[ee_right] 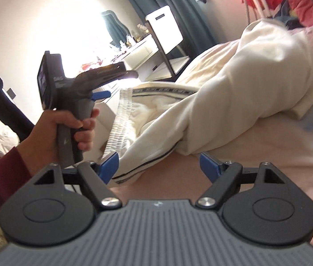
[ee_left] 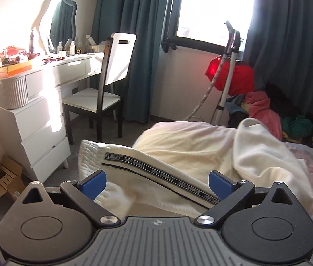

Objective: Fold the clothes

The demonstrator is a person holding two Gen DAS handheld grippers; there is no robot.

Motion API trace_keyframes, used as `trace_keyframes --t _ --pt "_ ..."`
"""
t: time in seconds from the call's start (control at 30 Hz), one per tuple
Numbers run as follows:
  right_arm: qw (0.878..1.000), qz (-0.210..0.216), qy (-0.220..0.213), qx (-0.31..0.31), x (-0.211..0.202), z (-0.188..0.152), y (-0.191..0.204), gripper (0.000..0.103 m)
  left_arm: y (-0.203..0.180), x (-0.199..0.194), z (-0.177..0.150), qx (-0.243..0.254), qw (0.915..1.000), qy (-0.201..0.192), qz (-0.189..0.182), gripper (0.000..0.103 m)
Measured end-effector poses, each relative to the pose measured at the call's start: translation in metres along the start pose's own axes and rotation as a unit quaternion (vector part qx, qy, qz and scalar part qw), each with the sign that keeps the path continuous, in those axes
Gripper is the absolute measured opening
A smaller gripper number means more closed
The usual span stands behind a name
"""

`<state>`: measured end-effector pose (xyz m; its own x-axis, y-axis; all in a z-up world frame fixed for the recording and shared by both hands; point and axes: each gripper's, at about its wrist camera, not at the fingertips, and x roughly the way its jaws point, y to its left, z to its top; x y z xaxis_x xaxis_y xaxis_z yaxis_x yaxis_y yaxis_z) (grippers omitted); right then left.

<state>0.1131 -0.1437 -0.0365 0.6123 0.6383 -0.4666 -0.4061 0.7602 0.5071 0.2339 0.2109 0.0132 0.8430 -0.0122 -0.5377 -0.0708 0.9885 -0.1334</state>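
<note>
Cream sweatpants (ee_left: 178, 155) with a black-patterned side stripe (ee_left: 160, 173) lie bunched on the pink bed (ee_left: 311, 166). My left gripper (ee_left: 157, 185) is open just above the waistband end, its blue pads (ee_left: 93, 185) wide apart with cloth between but not pinched. From the right wrist view the same sweatpants (ee_right: 234, 102) stretch across the bed, elastic waistband (ee_right: 121, 119) toward the left. My right gripper (ee_right: 159, 166) is open at a striped edge of the cloth. A hand (ee_right: 52, 130) holds the left gripper (ee_right: 100, 94) over the waistband.
A white dresser (ee_left: 34, 119) and vanity with mirror stand at the left, a chair (ee_left: 103, 88) beside them. A pile of coloured clothes (ee_left: 262, 106) and a steamer pole (ee_left: 227, 71) sit beyond the bed. A cardboard box (ee_left: 1, 175) lies on the floor.
</note>
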Motion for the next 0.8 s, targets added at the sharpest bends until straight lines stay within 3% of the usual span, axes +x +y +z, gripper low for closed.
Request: trace_keyframes --t 0.13,0.3,0.53,0.67,0.8 --pt "0.998 -0.058 -0.022 0.005 -0.052 0.007 -0.031 0.083 -0.047 -0.005 -0.020 -0.019 0.9987 0.006 -0.046 0.101" --pt "0.992 -0.100 -0.057 0.059 -0.101 0.015 -0.085 0.083 -0.110 0.039 -0.016 -0.037 0.9961 0.031 -0.074 0.101" --pt "0.982 -0.137 -0.105 0.083 -0.056 0.024 -0.161 0.083 -0.179 0.167 0.025 0.006 0.9978 0.044 -0.049 0.100" --pt "0.978 -0.158 -0.104 0.084 -0.033 0.027 -0.204 0.083 -0.192 0.245 0.048 0.016 0.9977 0.060 -0.027 0.098" --pt "0.977 -0.165 -0.097 0.097 -0.019 0.031 -0.234 0.083 -0.194 0.311 0.057 0.021 0.9939 0.108 -0.006 0.093"
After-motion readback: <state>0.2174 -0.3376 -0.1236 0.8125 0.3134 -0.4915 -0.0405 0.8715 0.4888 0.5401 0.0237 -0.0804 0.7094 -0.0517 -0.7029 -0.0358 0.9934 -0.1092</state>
